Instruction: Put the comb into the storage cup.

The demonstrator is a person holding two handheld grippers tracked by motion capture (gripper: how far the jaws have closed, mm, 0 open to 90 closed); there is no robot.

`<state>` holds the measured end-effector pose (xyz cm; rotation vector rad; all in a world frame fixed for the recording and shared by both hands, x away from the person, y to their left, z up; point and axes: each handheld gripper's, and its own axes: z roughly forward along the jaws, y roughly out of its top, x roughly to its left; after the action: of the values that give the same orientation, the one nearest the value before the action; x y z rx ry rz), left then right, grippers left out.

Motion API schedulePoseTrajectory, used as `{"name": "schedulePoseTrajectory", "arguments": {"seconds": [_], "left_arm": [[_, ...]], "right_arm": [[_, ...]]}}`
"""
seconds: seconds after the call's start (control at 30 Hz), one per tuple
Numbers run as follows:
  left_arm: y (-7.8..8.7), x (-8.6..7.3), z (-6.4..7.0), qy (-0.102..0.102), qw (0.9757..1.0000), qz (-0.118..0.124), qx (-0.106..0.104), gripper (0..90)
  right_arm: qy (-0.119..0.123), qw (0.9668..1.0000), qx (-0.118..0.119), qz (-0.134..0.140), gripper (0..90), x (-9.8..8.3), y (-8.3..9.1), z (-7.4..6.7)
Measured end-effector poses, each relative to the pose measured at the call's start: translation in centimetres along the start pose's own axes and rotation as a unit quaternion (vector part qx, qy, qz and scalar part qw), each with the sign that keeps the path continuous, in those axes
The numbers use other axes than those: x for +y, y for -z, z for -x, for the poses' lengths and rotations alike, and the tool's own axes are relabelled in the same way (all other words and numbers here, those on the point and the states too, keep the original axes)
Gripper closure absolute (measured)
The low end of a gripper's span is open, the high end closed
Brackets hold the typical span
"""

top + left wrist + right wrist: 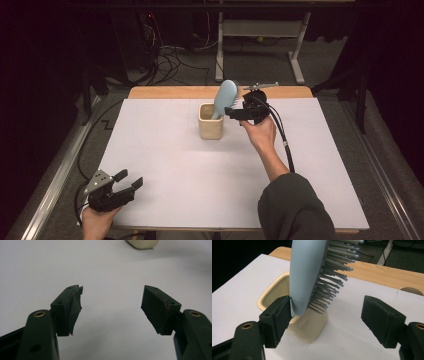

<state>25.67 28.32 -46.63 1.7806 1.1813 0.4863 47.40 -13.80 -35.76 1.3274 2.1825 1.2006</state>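
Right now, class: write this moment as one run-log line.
right gripper: jaws open around hairbrush | hairbrush: tilted, handle in cream cup | left gripper: jaws open, empty, near table corner

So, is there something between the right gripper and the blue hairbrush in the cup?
Nothing visible. The right gripper is open with the hairbrush already between its jaws; one pad looks against the brush's smooth back. The brush stands tilted in the cream cup.
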Motion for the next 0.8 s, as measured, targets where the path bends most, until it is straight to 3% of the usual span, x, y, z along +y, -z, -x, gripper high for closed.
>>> {"name": "schedulePoseTrajectory", "arguments": {"seconds": [0.8], "left_arm": [[-0.1,0.0,-0.1,0.003,1.0,0.0,-0.001,32.8]], "right_arm": [[0.007,0.9998,-0.004,0.019,25.4,-0.8,1.8,0.7]]}}
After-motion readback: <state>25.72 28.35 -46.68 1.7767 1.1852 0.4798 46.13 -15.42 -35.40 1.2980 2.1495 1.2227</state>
